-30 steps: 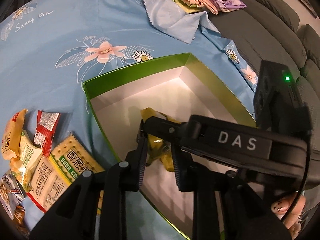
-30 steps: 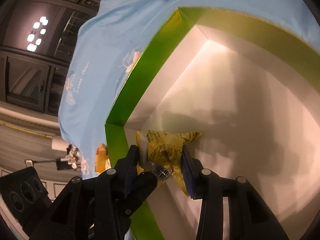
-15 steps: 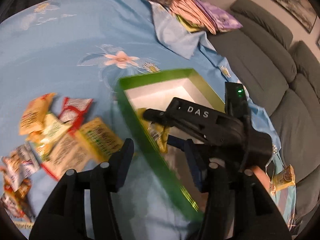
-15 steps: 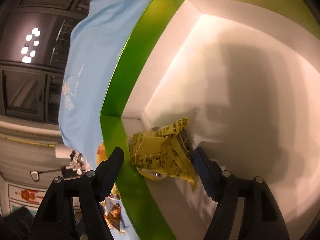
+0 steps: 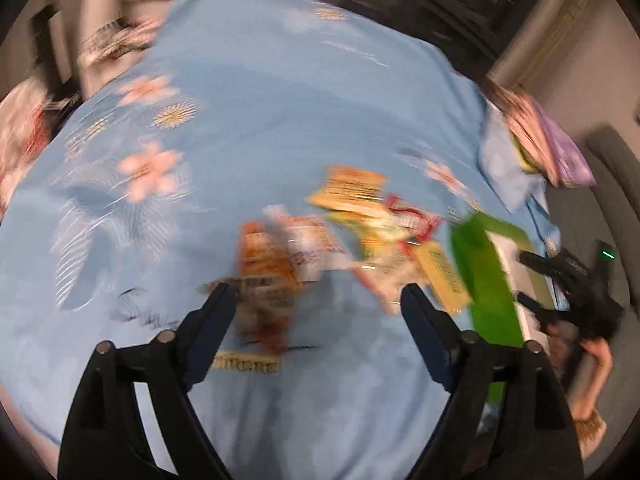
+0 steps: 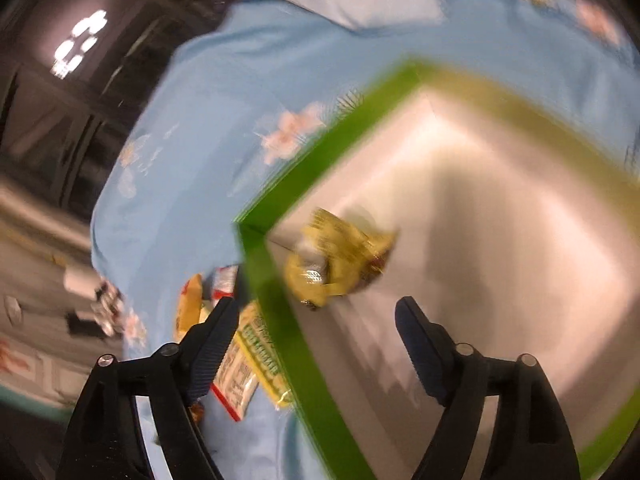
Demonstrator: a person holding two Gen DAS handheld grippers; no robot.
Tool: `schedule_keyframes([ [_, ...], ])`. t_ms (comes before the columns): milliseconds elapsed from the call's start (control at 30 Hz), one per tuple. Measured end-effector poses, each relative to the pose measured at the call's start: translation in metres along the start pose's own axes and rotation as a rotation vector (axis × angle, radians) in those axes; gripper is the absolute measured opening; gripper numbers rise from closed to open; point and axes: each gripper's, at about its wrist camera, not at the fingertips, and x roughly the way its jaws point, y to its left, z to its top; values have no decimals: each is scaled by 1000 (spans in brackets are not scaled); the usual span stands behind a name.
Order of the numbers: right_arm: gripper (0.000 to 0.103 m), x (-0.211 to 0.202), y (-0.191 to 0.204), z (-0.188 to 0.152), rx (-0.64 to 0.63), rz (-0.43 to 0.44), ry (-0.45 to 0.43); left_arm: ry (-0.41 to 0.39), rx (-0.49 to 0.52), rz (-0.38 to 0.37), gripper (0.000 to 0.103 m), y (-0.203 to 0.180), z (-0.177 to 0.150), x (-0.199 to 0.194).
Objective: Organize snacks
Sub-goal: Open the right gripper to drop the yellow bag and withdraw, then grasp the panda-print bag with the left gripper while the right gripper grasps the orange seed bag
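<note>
A green-rimmed box (image 6: 280,304) with a white inside stands on the blue flowered cloth (image 5: 248,128). Yellow snack packets (image 6: 340,256) lie in its near-left corner. My right gripper (image 6: 316,312) hangs above that corner, jaws opening, with nothing between them. My left gripper (image 5: 316,300) is over the pile of loose snack packets (image 5: 352,236) left of the box (image 5: 488,272), jaws opening wide and empty. The picture is blurred by motion. The right gripper (image 5: 532,280) shows at the right edge of the left wrist view, over the box.
More packets (image 6: 240,352) lie on the cloth just outside the box's left wall. Folded cloths (image 5: 544,144) are stacked at the far right, beside a grey sofa (image 5: 612,160). A person's hand (image 5: 596,364) is at the right.
Both grippers let go of the yellow packets in the box and opened. The left one swung left to the loose pile; the right one lifted a little.
</note>
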Motion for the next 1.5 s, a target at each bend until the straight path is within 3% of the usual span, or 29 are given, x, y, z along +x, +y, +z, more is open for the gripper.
schedule_keyframes([
  [67, 84, -15, 23, -6, -103, 5, -27, -1, -43, 14, 88, 18, -2, -1],
  [133, 84, -20, 49, -15, -194, 68, 4, 20, -86, 12, 88, 29, -6, 3],
  [300, 84, 10, 111, -52, -352, 350, 235, 61, -166, -75, 88, 42, -11, 21],
  [367, 84, 30, 132, -71, -420, 400, 328, 70, -178, -90, 87, 44, -12, 28],
  [467, 84, 60, 154, -101, -494, 400, 430, 67, -183, -96, 87, 42, -15, 32],
  [600, 84, 99, 169, -118, -483, 417, 540, 74, -200, -120, 83, 43, -15, 41],
  [867, 84, 128, 182, -121, -525, 366, 543, 66, -305, -130, 64, 65, -13, 55],
  [967, 84, 139, 194, -124, -595, 351, 554, 78, -350, -173, 62, 77, -16, 56],
  [1100, 84, 155, 205, -129, -660, 352, 611, 80, -361, -178, 59, 86, -15, 48],
  [1233, 84, 170, 211, -136, -666, 378, 671, 84, -363, -204, 47, 92, -16, 43],
  [1300, 68, 172, 213, -139, -672, 394, 673, 86, -357, -210, 42, 93, -18, 41],
  [1500, 56, 166, 199, -141, -616, 444, 712, 91, -297, -201, 35, 81, -16, 39],
])
